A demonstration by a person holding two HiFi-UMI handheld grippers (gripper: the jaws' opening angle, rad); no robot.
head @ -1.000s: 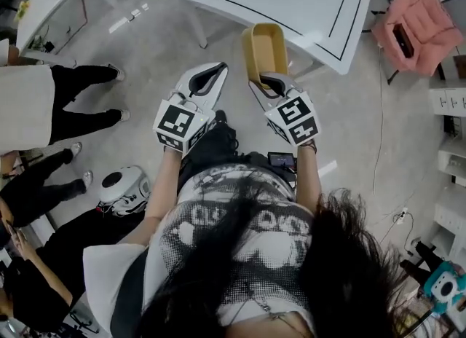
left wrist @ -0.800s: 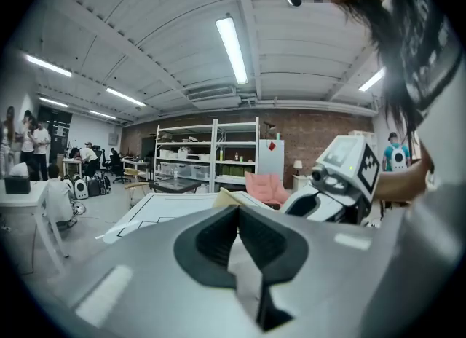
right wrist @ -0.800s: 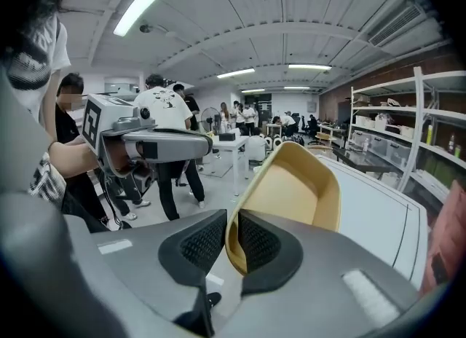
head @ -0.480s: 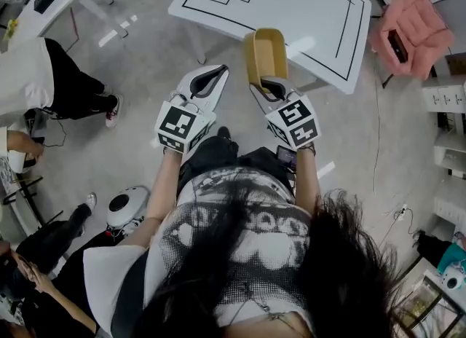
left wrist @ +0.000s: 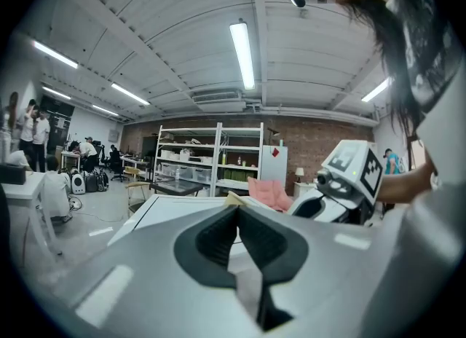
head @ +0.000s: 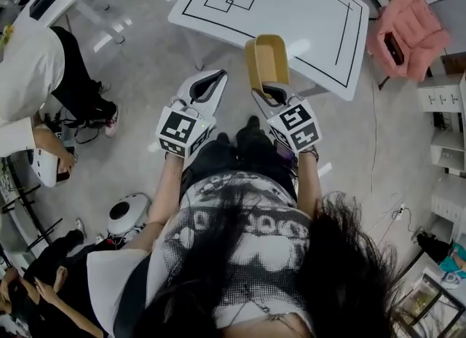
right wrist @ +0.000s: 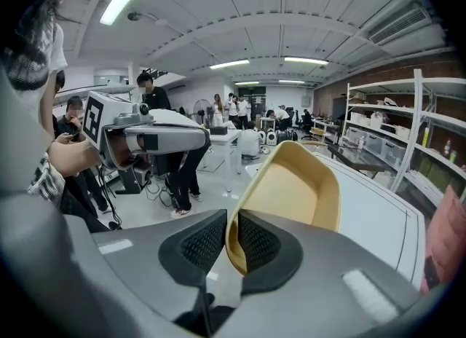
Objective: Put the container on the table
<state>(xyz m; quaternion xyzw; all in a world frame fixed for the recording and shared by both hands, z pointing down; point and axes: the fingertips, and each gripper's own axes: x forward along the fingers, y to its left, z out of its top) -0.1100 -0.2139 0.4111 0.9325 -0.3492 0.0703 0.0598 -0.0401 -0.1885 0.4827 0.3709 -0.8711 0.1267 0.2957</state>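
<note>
A yellow container [head: 266, 60] is held in the right gripper [head: 269, 93]. It is carried in the air, a little beyond the person's knees. In the head view its far end is seen over the near edge of the white table [head: 306, 1], and its near end is seen over the grey floor [head: 145, 74]. It is not set down on the table top.

In the right gripper view the jaws are closed on the near wall of the container. One pad [right wrist: 201, 243] is pressed on the outside of the wall and the other pad is pressed on the inside. The jaws are kept only narrowly apart by the thin wall. The hollow of the container is turned up and slightly to the right.

The left gripper [head: 210, 81] is held to the left of the right one, well apart from the container. In the left gripper view its jaws are brought together, and nothing is held between them.

Black lines are drawn on the table top. A pink chair [head: 408, 27] is placed at the far right, just beside the table. Some people are seen standing at the left side.
</note>
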